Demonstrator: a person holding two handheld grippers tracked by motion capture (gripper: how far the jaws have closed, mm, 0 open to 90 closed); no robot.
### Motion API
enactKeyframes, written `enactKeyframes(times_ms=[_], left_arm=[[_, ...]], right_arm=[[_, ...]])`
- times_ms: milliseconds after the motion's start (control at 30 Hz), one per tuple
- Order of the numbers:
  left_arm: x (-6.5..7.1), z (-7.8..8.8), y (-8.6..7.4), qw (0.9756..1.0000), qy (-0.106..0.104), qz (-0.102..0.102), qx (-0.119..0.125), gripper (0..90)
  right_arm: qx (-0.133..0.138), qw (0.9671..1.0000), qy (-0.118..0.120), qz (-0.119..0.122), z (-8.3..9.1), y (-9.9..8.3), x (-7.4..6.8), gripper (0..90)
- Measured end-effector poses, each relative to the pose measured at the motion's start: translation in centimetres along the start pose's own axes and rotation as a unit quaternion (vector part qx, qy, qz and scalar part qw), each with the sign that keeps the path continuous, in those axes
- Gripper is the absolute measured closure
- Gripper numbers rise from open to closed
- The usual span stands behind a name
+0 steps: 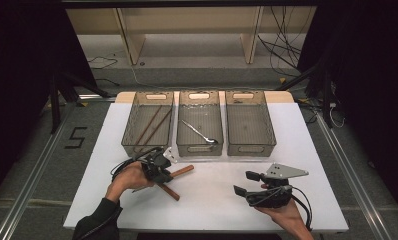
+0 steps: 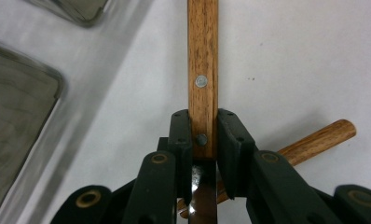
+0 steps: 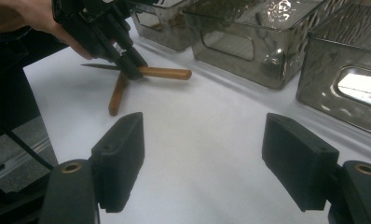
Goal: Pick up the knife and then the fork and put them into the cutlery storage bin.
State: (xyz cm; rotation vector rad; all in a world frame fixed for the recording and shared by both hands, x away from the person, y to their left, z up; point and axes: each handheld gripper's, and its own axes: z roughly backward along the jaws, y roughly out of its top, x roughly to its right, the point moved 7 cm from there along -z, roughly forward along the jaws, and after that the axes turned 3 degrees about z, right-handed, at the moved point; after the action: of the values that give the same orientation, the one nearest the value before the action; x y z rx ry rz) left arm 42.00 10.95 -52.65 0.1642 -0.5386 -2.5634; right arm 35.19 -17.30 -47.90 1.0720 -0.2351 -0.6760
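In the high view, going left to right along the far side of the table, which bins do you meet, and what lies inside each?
Bin with chopsticks → bin with a spoon → empty bin.

White table [image 1: 217,200]: bins [image 1: 200,123], wooden-handled utensils [image 1: 183,171].

Left hand-held gripper [image 2: 204,154] clamped; right hand-held gripper [image 3: 207,163] wide.

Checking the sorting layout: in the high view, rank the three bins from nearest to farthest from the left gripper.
1. Left bin, holding brown sticks, just beyond the left gripper.
2. Middle bin, holding a metal spoon, farther right.
3. Right bin, at the row's far end.
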Motion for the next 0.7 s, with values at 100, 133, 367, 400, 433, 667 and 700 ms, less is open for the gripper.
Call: enactKeyframes(times_ms=[100, 133, 367, 400, 433, 667, 700], left_arm=[[0.2, 0.5, 0.3, 0.9998, -0.009, 0.007, 0.013, 76.9], [0.2, 0.7, 0.4, 0.9999, -0.01, 0.004, 0.013, 76.9], [1.9, 2.0, 1.6, 0.9988, -0.039, 0.008, 0.029, 76.9], [2.2, 2.1, 1.7, 0.9986, -0.044, 0.005, 0.027, 77.0], [2.5, 2.1, 1.9, 0.9986, -0.045, 0.004, 0.029, 76.9], [3.8, 2.5, 2.6, 0.9975, -0.063, -0.006, 0.031, 76.9], [3.9, 2.4, 2.7, 0.9974, -0.065, -0.007, 0.031, 76.9]], right_arm=[[0.002, 1.0, 0.003, 0.002, -0.1, 0.1, -0.2, 30.4], [0.003, 1.0, 0.004, 0.002, -0.1, 0.1, -0.3, 30.3], [0.015, 0.9994, 0.005, 0.032, -0.6, 0.8, -1.6, 30.0], [0.017, 0.9991, 0.005, 0.039, -0.6, 0.9, -1.9, 30.0], [0.018, 0.9987, 0.005, 0.047, -0.7, 1.1, -2.2, 29.9], [0.02, 0.9936, -0.001, 0.111, -1.7, 1.7, -4.1, 29.9], [0.019, 0.9925, -0.004, 0.121, -2.0, 1.7, -4.4, 29.9]])
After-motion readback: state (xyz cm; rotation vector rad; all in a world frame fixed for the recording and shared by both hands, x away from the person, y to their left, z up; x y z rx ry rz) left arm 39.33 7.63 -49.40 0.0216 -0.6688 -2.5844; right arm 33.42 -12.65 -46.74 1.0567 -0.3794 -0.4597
